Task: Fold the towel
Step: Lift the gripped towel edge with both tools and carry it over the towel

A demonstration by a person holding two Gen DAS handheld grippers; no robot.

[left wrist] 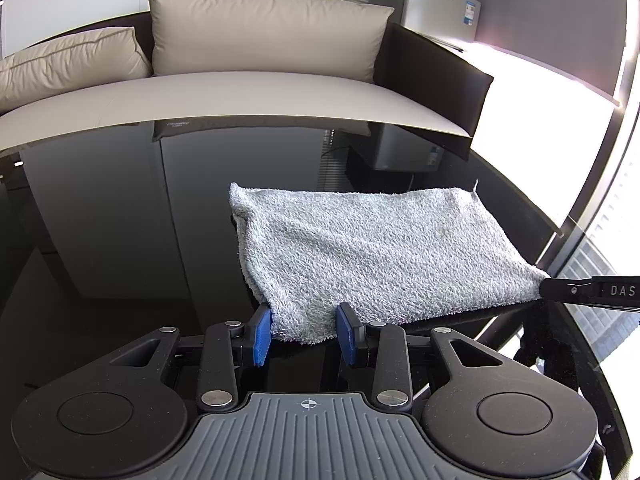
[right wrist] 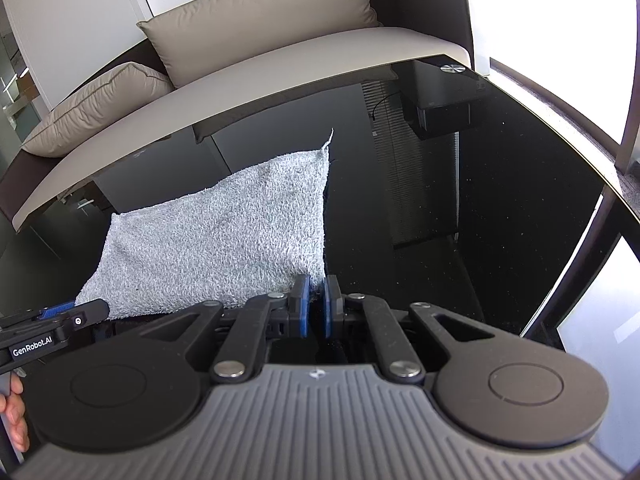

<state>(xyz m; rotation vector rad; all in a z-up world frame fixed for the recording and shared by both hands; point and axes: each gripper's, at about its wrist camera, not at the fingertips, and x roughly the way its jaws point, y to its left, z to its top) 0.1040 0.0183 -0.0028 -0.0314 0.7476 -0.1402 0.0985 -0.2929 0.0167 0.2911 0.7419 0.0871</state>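
Note:
A grey terry towel (left wrist: 372,248) lies folded on the glossy black table (left wrist: 120,240). My left gripper (left wrist: 305,330) is open, its blue pads on either side of the towel's near left corner. My right gripper (right wrist: 316,304) is shut on the towel's near right corner (right wrist: 316,276). The towel (right wrist: 224,236) stretches away to the left in the right wrist view. The right gripper's tip also shows in the left wrist view (left wrist: 560,290) at the towel's right corner. The left gripper shows in the right wrist view (right wrist: 80,318) at the towel's left corner.
A beige sofa (left wrist: 248,92) with cushions (left wrist: 264,32) stands just beyond the table's far edge. A small grey appliance (left wrist: 440,4) stands at the back right. The table's right edge (right wrist: 592,208) runs near a bright window. A round metal disc (right wrist: 452,68) sits at the table's far corner.

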